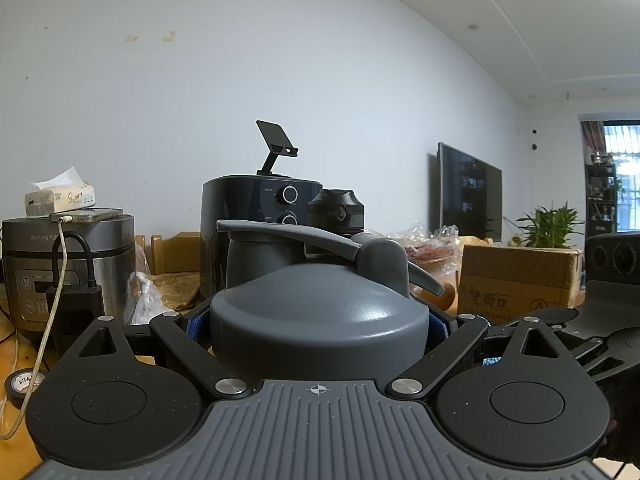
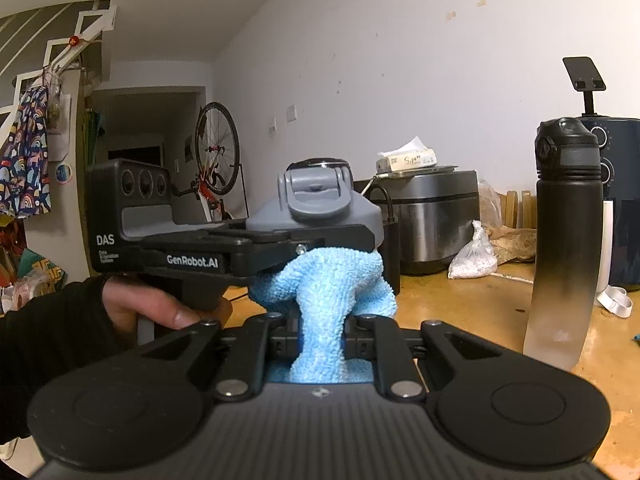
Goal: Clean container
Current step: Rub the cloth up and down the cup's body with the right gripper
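Observation:
A grey container [image 1: 312,296] with a domed lid and a long flip handle [image 1: 288,232] fills the middle of the left wrist view. My left gripper [image 1: 318,332] is shut on its body, blue pads pressed against both sides. From the right wrist view the same container [image 2: 320,208] sits in the left gripper [image 2: 320,240], which a hand [image 2: 160,308] holds level. My right gripper [image 2: 320,336] is shut on a light blue cloth [image 2: 332,280]. The bunched cloth reaches up to the underside of the left gripper's fingers and hides the container's lower part.
A tall black-to-clear bottle [image 2: 564,248] stands on the wooden table [image 2: 480,308] to the right. Behind are a rice cooker [image 2: 436,224] with a tissue pack [image 2: 406,160], an air fryer [image 1: 256,216], a plastic bag [image 2: 474,256] and a cardboard box [image 1: 516,284].

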The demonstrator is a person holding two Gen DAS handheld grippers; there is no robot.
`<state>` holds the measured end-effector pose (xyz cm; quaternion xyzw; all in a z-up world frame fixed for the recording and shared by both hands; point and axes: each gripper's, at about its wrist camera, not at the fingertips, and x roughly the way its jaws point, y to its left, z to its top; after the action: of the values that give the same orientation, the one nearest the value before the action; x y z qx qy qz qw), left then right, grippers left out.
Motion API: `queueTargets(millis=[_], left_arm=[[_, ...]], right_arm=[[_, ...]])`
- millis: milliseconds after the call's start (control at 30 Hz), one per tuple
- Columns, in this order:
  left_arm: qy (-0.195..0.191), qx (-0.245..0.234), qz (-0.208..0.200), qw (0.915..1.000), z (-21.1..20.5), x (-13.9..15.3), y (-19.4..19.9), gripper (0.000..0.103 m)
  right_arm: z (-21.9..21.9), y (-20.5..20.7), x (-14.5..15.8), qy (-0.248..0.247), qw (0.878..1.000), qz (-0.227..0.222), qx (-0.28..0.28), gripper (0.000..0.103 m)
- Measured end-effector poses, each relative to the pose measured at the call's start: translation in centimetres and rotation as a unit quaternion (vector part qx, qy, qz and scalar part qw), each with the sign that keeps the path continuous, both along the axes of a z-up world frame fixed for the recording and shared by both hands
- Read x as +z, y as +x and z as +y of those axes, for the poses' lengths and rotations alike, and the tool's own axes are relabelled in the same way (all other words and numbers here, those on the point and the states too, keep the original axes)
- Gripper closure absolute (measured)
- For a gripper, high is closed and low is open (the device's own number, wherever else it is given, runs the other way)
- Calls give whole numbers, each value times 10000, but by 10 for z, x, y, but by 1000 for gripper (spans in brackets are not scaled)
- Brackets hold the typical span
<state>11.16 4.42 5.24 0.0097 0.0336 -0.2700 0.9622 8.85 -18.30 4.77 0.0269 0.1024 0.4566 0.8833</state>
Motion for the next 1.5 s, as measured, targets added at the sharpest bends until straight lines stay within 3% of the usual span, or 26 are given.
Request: queueTargets(millis=[333,700,1500], left_arm=[[0,12,3,10000,-1,0,0,8],[31,19,-20,10000,-5,2,-1,8],[-30,24,26,10000,-3,2,1,8]], right_arm=[[17,6,-16,-913,9955,256,44,96],[36,23,-48,-1618,9829,868,140,95],[30,22,-48,-1320,9872,883,122,94]])
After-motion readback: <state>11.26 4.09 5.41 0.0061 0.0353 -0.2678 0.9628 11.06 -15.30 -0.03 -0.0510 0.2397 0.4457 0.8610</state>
